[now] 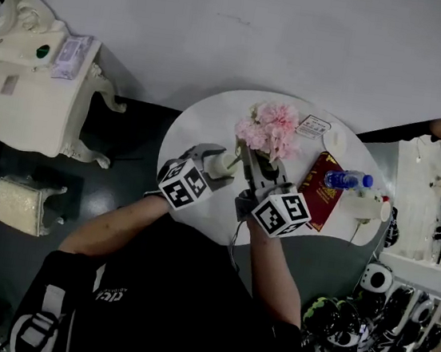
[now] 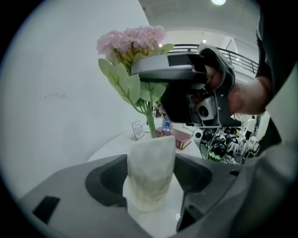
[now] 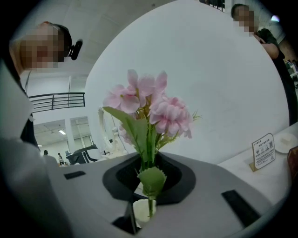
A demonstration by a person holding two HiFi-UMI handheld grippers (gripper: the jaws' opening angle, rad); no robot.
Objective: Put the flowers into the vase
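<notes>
Left: clamped on white vase (image 2: 151, 174) with left claw (image 1: 210, 166); vase upright on round white table (image 1: 198, 128).
Centre: pinched shut on green stem (image 2: 150, 122) with right claw (image 1: 256, 166); pink flowers (image 1: 271, 129) above, stem end inside vase mouth.
Right, on table: red book (image 1: 321, 191), bottle (image 1: 347, 180).

Cream vase (image 2: 151, 172) is showing a matt, faintly mottled surface, like unglazed ceramic. The flowers (image 3: 151, 109) are reading as cloth petals with matt, veined fabric leaves. Left gripper (image 2: 151, 186) and right gripper (image 3: 149, 186) are looking like smooth matt grey plastic, and the table (image 1: 198, 132) is presenting a smooth white top.
</notes>
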